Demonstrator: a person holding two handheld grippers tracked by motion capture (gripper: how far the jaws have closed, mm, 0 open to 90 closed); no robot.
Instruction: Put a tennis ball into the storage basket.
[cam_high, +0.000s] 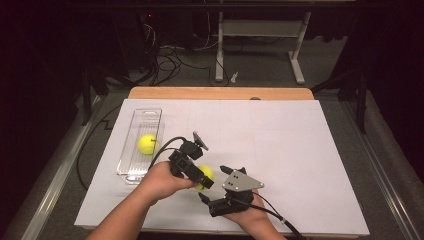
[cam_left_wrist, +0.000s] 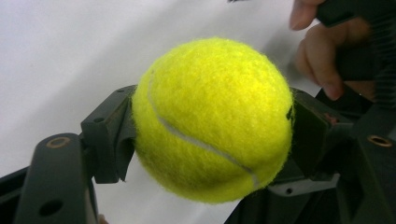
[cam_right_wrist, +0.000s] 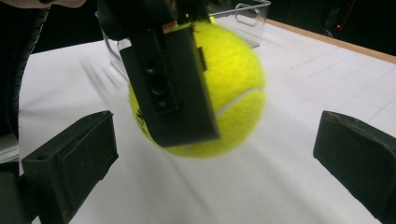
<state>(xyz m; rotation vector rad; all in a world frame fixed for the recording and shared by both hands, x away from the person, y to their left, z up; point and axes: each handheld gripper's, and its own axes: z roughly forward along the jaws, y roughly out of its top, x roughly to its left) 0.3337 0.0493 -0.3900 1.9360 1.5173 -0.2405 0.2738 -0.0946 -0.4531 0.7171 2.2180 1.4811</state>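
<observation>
Clamping a yellow tennis ball (cam_left_wrist: 212, 119) between its two black jaws, the left gripper (cam_high: 202, 176) holds it just off the white sheet (cam_high: 300, 150) that covers the table, near the person's edge. The pads press on opposite sides of the ball, squeezing it across its middle, a grip that should keep a round thing from rolling out. Close beside it, the right gripper (cam_high: 212, 184) has its jaws spread wide, with nothing pressed between them; in the right gripper view the ball (cam_right_wrist: 219, 88) hangs ahead of the open pads, touched by neither. To me this looks like a hand-over: one hand has taken the ball, the other stands clear of it.

Off to the left lies a clear plastic tray (cam_high: 131, 145) with a second tennis ball (cam_high: 147, 144) resting inside. The held ball is probably bound there too.

As for writing, a dark mark shows on the ball's felt at the edge of one pad, but it is too cut off to read. No other label is legible.
</observation>
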